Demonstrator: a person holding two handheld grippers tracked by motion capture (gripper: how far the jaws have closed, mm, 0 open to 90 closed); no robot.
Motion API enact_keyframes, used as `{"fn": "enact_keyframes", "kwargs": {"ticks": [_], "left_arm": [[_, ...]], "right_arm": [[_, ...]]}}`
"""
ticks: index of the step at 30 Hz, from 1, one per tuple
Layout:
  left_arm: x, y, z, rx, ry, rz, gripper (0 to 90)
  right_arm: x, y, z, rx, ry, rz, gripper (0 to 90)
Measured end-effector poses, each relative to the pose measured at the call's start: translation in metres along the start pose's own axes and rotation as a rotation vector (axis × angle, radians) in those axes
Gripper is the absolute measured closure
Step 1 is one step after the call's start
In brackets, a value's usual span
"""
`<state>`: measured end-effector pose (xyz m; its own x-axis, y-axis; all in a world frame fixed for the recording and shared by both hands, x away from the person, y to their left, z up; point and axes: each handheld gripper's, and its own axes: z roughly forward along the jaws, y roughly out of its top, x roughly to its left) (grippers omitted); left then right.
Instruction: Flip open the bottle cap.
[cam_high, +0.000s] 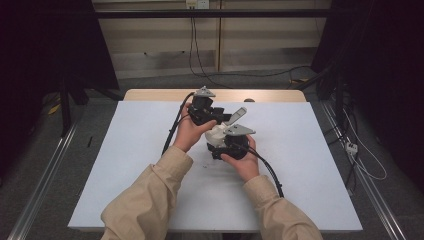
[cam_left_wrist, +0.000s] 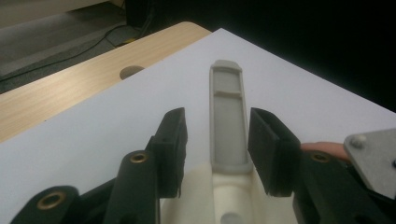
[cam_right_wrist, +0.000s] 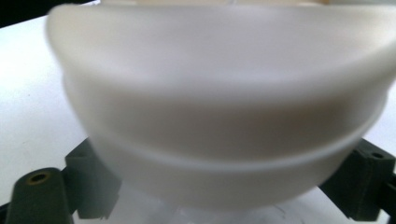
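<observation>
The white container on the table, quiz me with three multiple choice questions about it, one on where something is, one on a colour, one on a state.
1. Where does the white container sit?
A. near the middle of the white table top
B. on the floor
C. at the table's left edge

2. What colour is the flat handle that sticks out of it?
A. red
B. grey
C. black

3. How does the left gripper stand to that handle?
A. jaws apart on either side of it
B. clamped shut on it
C. far from it

Answers: 1 A, the high view shows it mid-table between both hands. 2 B, the left gripper view shows a grey strip. 3 A, gaps show on both sides.
</observation>
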<state>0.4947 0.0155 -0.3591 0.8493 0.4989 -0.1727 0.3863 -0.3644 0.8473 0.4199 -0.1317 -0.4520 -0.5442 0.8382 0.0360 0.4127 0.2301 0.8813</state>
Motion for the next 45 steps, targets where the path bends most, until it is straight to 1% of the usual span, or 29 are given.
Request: {"fn": "enact_keyframes", "kwargs": {"ticks": [2,4,6,9,10,14,15,18,20,23,25,26,27,31,33,35,40,42,44,45], "left_arm": [[0.0,-0.002,-0.004,-0.001,0.014,-0.005,48.3],[-0.001,-0.004,-0.009,0.005,0.011,-0.002,44.4],[-0.002,-0.007,-0.014,0.016,0.021,0.003,35.5],[-0.003,-0.012,-0.02,0.014,0.026,0.003,30.6],[-0.004,-0.013,-0.023,0.014,0.026,0.005,27.8],[-0.008,-0.02,-0.032,0.01,0.037,0.017,22.1],[-0.008,-0.022,-0.033,0.008,0.034,0.017,21.0],[-0.01,-0.029,-0.038,0.021,0.036,0.029,17.3],[-0.011,-0.034,-0.04,0.03,0.039,0.025,15.9],[-0.01,-0.044,-0.045,0.028,0.042,0.018,13.4],[-0.009,-0.051,-0.048,0.036,0.055,0.013,12.0],[-0.008,-0.054,-0.049,0.041,0.055,0.013,10.9],[-0.007,-0.058,-0.051,0.042,0.059,0.012,10.4],[-0.004,-0.072,-0.06,0.046,0.07,-0.001,9.4],[-0.004,-0.079,-0.064,0.048,0.071,-0.004,8.7],[-0.003,-0.086,-0.069,0.05,0.069,-0.013,8.6],[0.0,-0.101,-0.08,0.048,0.079,-0.03,8.4],[0.0,-0.106,-0.084,0.051,0.072,-0.041,8.4],[0.001,-0.111,-0.087,0.058,0.065,-0.042,8.6],[0.002,-0.114,-0.089,0.063,0.069,-0.039,8.5]], "right_arm": [[0.0,-0.002,-0.003,0.004,0.006,0.008,11.2],[-0.001,-0.004,-0.006,0.009,0.011,0.009,11.1],[-0.001,-0.006,-0.011,0.011,0.015,0.006,11.9],[-0.004,-0.01,-0.018,0.02,0.017,0.003,11.3],[-0.005,-0.011,-0.02,0.022,0.015,0.007,11.5],[-0.01,-0.016,-0.031,0.018,0.019,0.022,11.4],[-0.011,-0.017,-0.033,0.019,0.021,0.024,11.4],[-0.013,-0.021,-0.041,0.021,0.029,0.027,11.0],[-0.014,-0.023,-0.047,0.023,0.028,0.02,10.9],[-0.017,-0.028,-0.055,0.026,0.033,0.012,9.9],[-0.018,-0.031,-0.06,0.026,0.034,0.018,10.2],[-0.019,-0.033,-0.062,0.031,0.035,0.022,10.3],[-0.02,-0.035,-0.064,0.033,0.036,0.018,10.2],[-0.022,-0.041,-0.074,0.034,0.038,0.013,9.7],[-0.022,-0.042,-0.079,0.032,0.036,0.0,9.7],[-0.023,-0.044,-0.083,0.029,0.039,-0.001,9.5],[-0.025,-0.049,-0.091,0.033,0.038,0.0,9.4],[-0.025,-0.05,-0.093,0.029,0.039,-0.004,9.7],[-0.025,-0.051,-0.096,0.023,0.04,0.0,9.7],[-0.025,-0.051,-0.097,0.023,0.04,0.003,9.7]]}}
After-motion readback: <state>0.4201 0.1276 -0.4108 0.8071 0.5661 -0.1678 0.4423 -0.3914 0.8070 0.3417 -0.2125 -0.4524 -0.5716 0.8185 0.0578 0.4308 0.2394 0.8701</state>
